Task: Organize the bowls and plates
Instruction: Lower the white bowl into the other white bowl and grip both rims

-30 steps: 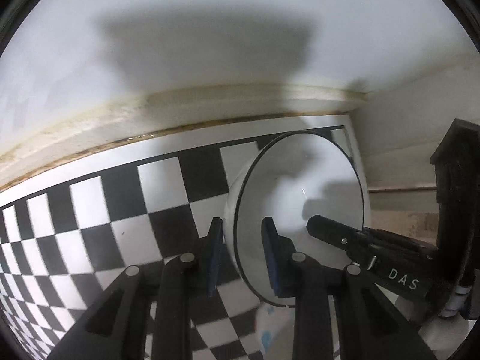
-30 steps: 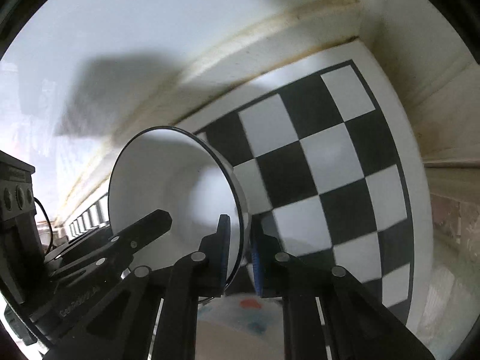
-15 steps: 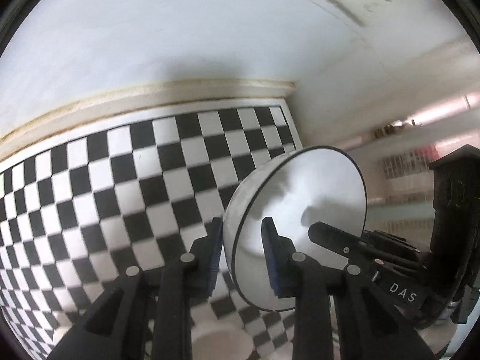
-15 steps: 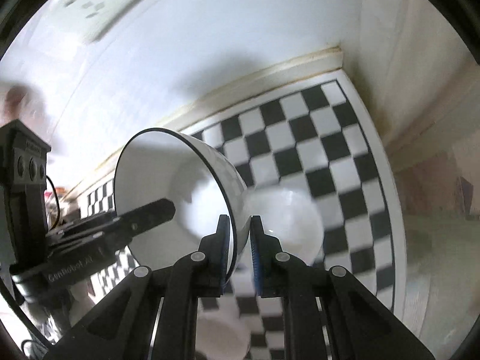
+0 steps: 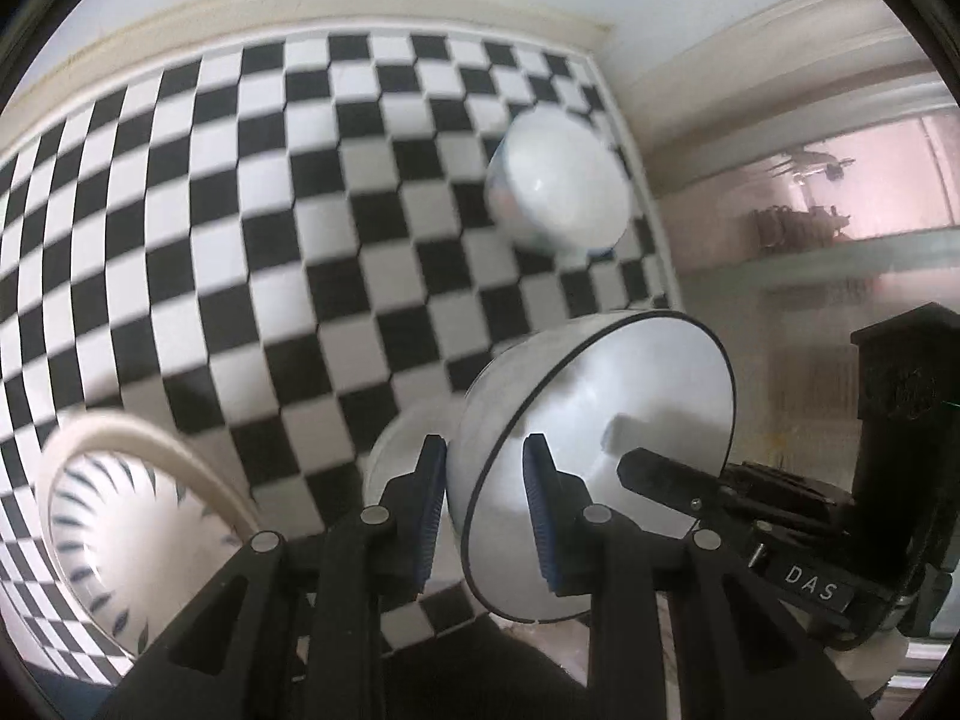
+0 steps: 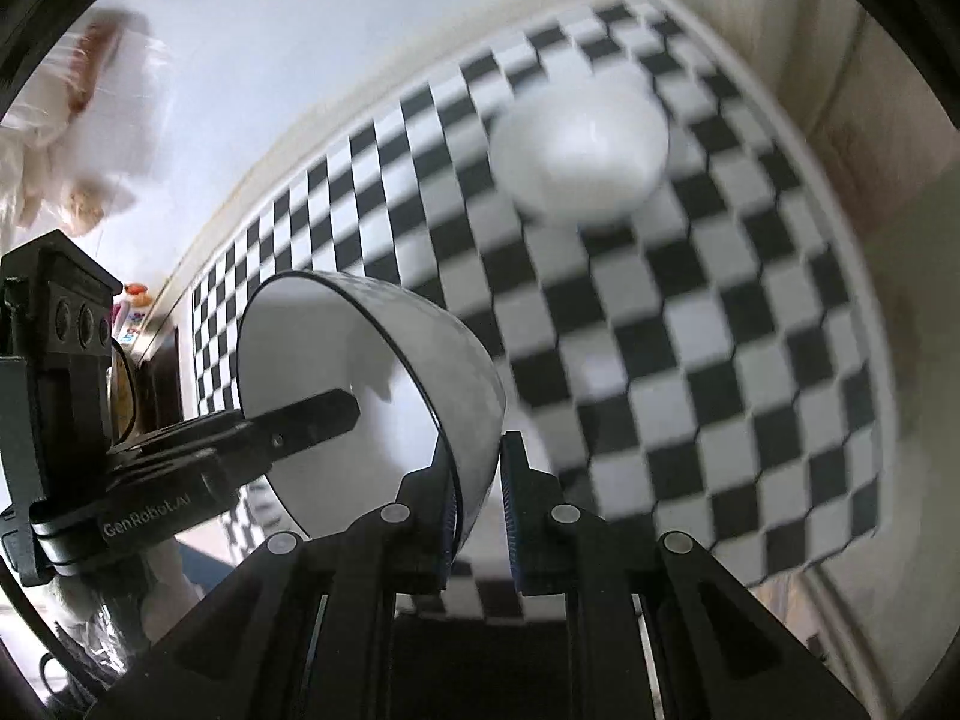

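A white bowl with a thin black rim (image 5: pixel 606 396) hangs tilted on its side above the checkered tablecloth (image 5: pixel 240 210). My left gripper (image 5: pixel 483 456) is shut on its wall, one pad outside and one inside. In the right wrist view the same bowl (image 6: pixel 336 348) is held from the opposite side by my right gripper (image 6: pixel 479 462), also shut on the wall. Each gripper's inner finger shows inside the bowl in the other's view. A second white bowl (image 5: pixel 558 192) stands on the cloth near the far right corner, blurred; it also appears as a white bowl (image 6: pixel 582 150).
A patterned plate with blue dashes and a cream rim (image 5: pixel 120 498) lies at the lower left. Another white dish (image 5: pixel 402 456) sits on the cloth just below the held bowl. A white wall and trim (image 5: pixel 300 6) border the table at the back; shelves (image 5: pixel 840 240) stand beyond its right edge.
Both grippers have carried the bowl back from the wall and upward. Much more of the checkered cloth shows now, and the second white bowl and the patterned plate have come into view.
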